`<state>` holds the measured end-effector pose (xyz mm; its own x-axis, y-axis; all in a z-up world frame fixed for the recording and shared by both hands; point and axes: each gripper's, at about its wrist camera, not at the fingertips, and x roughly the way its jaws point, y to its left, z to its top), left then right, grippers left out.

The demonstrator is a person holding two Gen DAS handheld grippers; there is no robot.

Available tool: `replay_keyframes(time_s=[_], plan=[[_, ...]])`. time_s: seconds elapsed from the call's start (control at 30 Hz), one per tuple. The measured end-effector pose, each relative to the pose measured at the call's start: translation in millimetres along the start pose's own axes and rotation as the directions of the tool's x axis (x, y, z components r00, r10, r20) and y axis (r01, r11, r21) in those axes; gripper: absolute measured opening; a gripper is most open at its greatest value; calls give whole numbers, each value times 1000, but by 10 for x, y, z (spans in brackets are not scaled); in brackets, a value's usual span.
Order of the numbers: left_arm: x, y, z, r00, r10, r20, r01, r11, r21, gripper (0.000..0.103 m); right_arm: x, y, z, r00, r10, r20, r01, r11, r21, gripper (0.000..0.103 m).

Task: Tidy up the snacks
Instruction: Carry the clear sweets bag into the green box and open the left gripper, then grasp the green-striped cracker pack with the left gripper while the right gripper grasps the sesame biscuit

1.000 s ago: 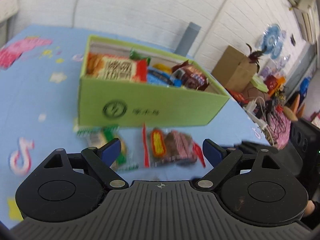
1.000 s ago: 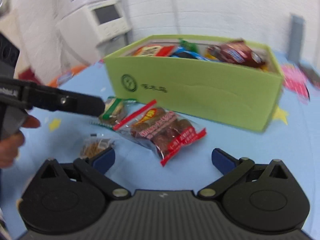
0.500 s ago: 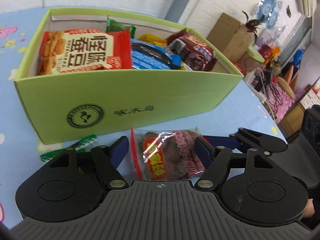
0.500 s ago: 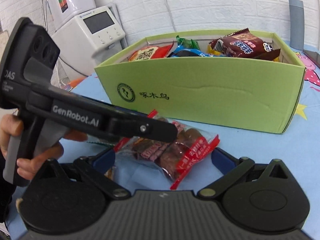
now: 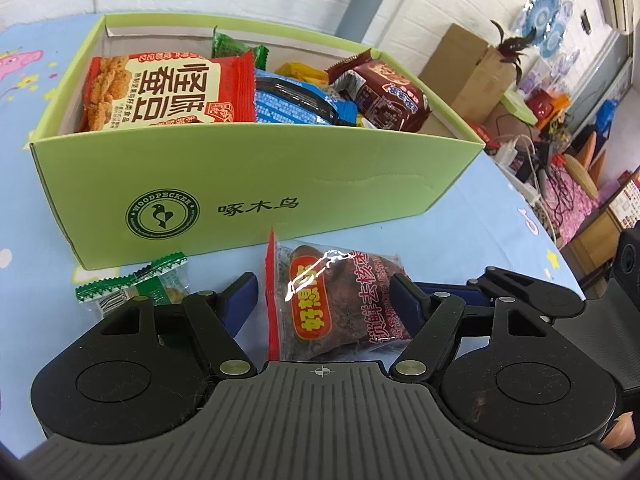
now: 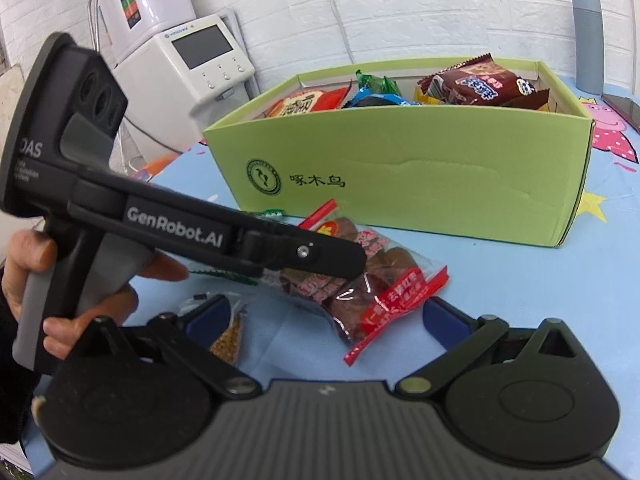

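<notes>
Closing the left tongs [image 5: 323, 298] around the clear date packet [image 5: 340, 300] lying on the desk [image 5: 492, 216] just before the green box [image 5: 256, 184]; pads flanking it, firm grip unclear. Right tongs [image 6: 326, 314] gaping, empty. Next: pinching firmly, lifting, carrying over the box wall.

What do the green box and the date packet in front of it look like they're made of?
Green box: looks like matte cardboard, shown by folded corners, a raw edge and a crease across the front. Date packet: thin, glossy clear plastic film with red sealed edges; glare streaks on it and its contents show through.
</notes>
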<state>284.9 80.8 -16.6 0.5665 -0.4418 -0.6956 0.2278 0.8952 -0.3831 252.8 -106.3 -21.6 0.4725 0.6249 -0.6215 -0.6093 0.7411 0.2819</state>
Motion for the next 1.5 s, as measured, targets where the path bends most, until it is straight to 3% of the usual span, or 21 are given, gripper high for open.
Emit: replay_keyframes(time_s=[0.03,0.1,0.13,0.17,0.2,0.27,0.4,0.6,0.77,0.87,0.93,1.13,1.27,1.5], plan=[[-1,-2,-13,1000,-3,5,3,1000,-3,58,22,15,-11,1000,0,10,0,1000,-14,102],[-18,-16,-52,1000,-17,6,17,999,-31,46,55,78,-5,999,-43,17,44,998,-49,86],[-47,-27,-66,1000,-18,6,19,999,-46,40,34,99,2,998,-62,17,63,997,-54,84],[-93,-44,-75,1000,-29,12,30,998,-50,37,-15,80,8,999,-40,24,40,999,-31,79],[-145,-61,-76,999,-33,22,34,998,-60,26,-70,56,14,999,-22,31,22,1000,-6,78],[-228,-84,-44,996,-83,25,85,992,-94,19,-163,73,27,998,-51,49,52,999,-17,78],[-437,-224,216,983,-156,94,164,982,-89,20,-359,142,276,990,-51,131,58,997,-48,78],[-590,-221,808,972,-127,198,145,986,-78,22,-366,149,873,977,-57,207,85,988,-130,79],[-301,27,1305,979,-89,184,114,985,-130,22,-35,-77,1383,985,-54,166,76,989,-127,82],[-159,153,1396,984,-19,178,43,990,-134,39,165,-237,1492,986,-89,143,106,988,-114,93],[-253,200,1316,976,6,218,19,993,-113,55,103,-286,1478,977,-118,177,137,985,-100,93],[-790,189,800,948,11,319,12,997,-72,69,-448,-41,1017,958,-79,274,121,983,-137,93],[-1043,215,342,946,53,320,-30,997,-78,72,-532,189,541,980,10,197,22,987,-159,93],[-1027,444,-349,973,115,199,-84,985,-153,74,-317,568,-132,995,75,59,-69,993,-91,93]])
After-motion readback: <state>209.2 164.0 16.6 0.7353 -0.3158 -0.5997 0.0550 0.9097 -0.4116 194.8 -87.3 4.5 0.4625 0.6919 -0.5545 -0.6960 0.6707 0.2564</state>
